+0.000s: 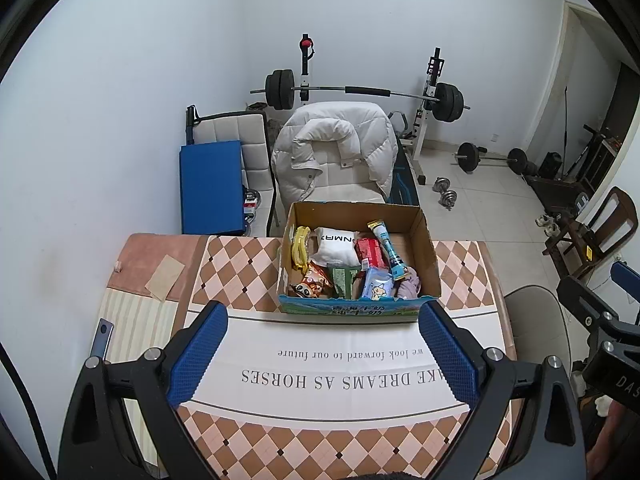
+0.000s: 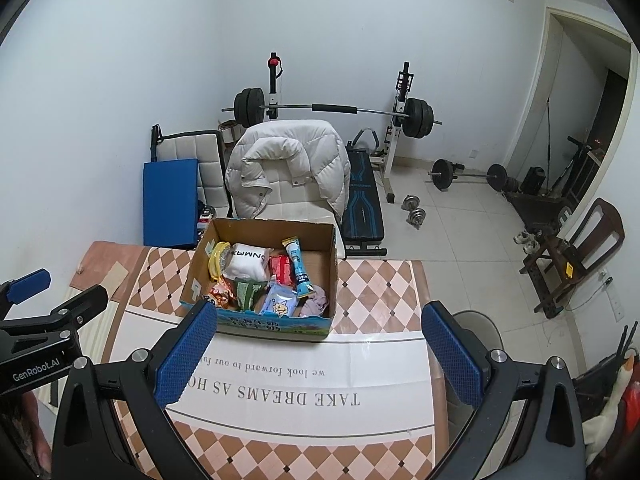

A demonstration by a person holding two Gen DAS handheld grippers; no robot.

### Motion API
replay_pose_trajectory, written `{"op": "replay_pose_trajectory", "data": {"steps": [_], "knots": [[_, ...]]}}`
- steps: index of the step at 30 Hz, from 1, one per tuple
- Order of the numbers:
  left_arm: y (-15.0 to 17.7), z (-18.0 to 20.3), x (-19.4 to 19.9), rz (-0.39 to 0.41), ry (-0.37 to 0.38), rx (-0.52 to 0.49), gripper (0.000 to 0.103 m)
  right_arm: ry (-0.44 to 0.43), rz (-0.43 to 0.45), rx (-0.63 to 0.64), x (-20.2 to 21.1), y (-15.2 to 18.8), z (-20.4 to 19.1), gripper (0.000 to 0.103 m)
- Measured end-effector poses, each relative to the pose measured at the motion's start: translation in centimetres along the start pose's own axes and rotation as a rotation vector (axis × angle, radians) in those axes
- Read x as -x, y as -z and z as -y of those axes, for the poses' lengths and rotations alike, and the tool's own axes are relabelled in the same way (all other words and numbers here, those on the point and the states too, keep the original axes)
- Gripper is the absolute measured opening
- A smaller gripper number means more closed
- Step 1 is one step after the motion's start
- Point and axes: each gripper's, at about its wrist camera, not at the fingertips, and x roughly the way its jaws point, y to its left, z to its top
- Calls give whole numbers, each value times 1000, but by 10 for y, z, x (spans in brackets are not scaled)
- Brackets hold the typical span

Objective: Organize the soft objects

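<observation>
An open cardboard box (image 1: 428, 256) stands on the table's far side, also in the right wrist view (image 2: 330, 256). It holds several soft items: a white folded cloth (image 1: 336, 248), a yellow item (image 1: 300, 246), a red pack (image 1: 370, 252), a blue tube pack (image 1: 390, 250), a blue tissue pack (image 1: 376, 284), a green packet (image 1: 342, 280), a lilac cloth (image 1: 410, 286) and an orange snack bag (image 1: 314, 282). My left gripper (image 1: 322, 354) is open and empty, above the white mat in front of the box. My right gripper (image 2: 318, 354) is open and empty, to the box's right front.
The table has a checkered cloth (image 1: 240, 264) and a white mat with lettering (image 1: 320, 384). Behind it stands a chair with a white puffer jacket (image 1: 336, 148). A round white stool (image 1: 536, 320) is at the table's right. Gym weights and a bench fill the room behind.
</observation>
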Motion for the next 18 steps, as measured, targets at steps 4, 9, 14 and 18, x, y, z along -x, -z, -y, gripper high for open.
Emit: {"op": "replay_pose_trajectory", "data": {"steps": [4,9,14,18], "knots": [[0,-1,0,3,2,0,98,0,1,2,0,-1,1,103],[-1,-3,0,6,-3,5,98,-1,-1,2,0,0,2,103],[-1,-4,0,6,-2,6,98,-1,0,3,0,-1,2,103],[-1,-5,0,12,-4,6,98,0,3,3,1,-1,2,103]]}}
